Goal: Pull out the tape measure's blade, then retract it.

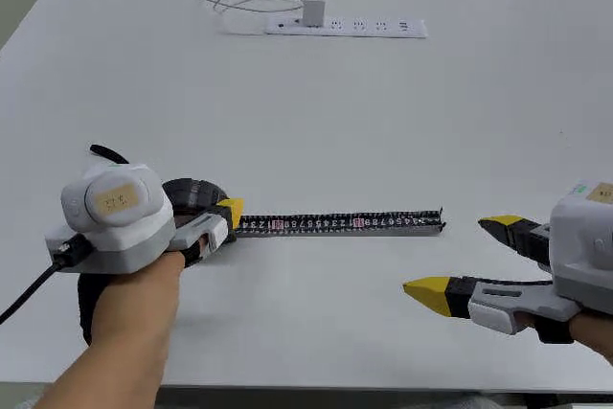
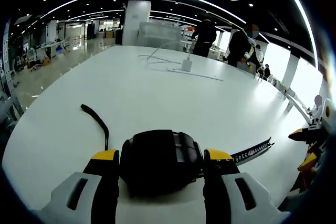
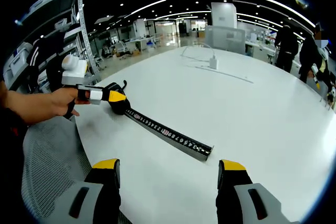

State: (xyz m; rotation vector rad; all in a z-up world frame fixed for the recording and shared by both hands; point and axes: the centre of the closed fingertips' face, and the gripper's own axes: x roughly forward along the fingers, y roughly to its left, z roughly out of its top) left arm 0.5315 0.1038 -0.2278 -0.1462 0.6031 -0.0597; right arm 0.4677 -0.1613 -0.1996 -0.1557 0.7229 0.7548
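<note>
We're over the white table [image 1: 383, 122], and the power strip [image 1: 345, 26] sits well away at the far side, out of play. Nearer us the blade [image 1: 340, 223] is the story: it lies flat on the table, numbers up, stretched from the case [image 1: 194, 193] toward the right. So by our reading the pull-out half looks done.

The left gripper [image 2: 160, 156] is clamped on the case. In its own view a yellow-tipped jaw presses each flank and pins the case to the table. The right gripper [image 1: 445, 256] hangs with its jaws spread wide and nothing between them. It sits near the blade's free end, just off to the right and not touching.

That free end, the hook [image 1: 442, 218], rests on the table with nobody holding it. What's left, we'd say, is the retract. The blade is out and lying there, so either a lock holds it or it needs a nudge at the case; we can't make out a lock button from here. The strap [image 1: 107, 153] curls behind the case, clear of the blade's path.
</note>
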